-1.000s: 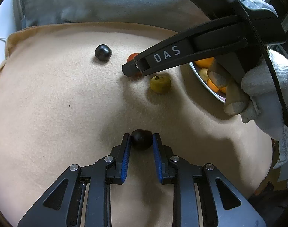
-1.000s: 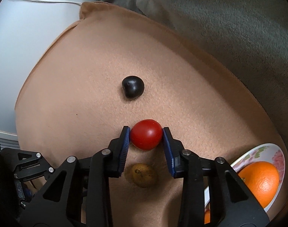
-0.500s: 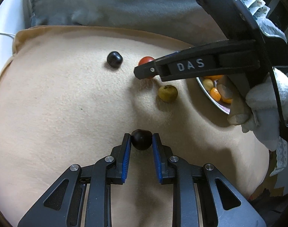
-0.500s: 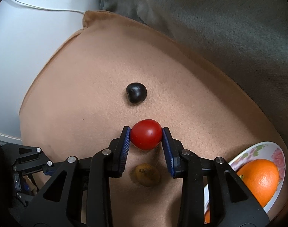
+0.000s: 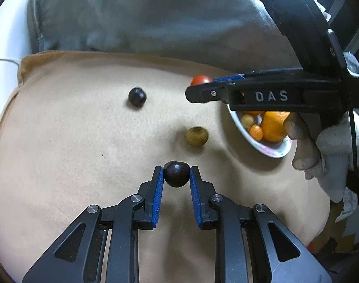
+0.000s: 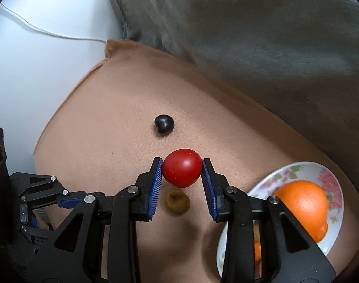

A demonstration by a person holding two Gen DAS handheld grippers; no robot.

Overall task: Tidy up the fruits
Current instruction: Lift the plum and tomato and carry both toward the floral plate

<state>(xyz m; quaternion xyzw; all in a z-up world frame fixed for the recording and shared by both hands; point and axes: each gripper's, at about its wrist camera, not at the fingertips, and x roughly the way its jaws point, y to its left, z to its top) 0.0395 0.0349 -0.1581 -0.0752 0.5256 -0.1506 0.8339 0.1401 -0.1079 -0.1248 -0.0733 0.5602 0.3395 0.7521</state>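
Note:
My left gripper [image 5: 176, 174] is shut on a dark plum [image 5: 176, 173] and holds it above the tan cushion [image 5: 61, 141]. My right gripper [image 6: 181, 173] is shut on a red tomato [image 6: 181, 171], lifted above the cushion; the tomato also shows in the left wrist view [image 5: 200, 79]. A second dark plum [image 5: 137, 96] [image 6: 164, 125] and a yellow-green fruit [image 5: 196, 136] [image 6: 177, 201] lie on the cushion. A floral bowl [image 6: 297, 172] [image 5: 271, 151] on the right holds an orange [image 6: 302, 205] and small fruits.
A grey blanket [image 5: 144, 18] lies behind the cushion. A white wall with a thin cable [image 6: 49, 33] is at the left. The gloved hand [image 5: 330, 146] holding the right gripper sits by the bowl.
Both grippers have risen away from the cushion with their fruits held. The right gripper with the tomato has moved right, toward the bowl.

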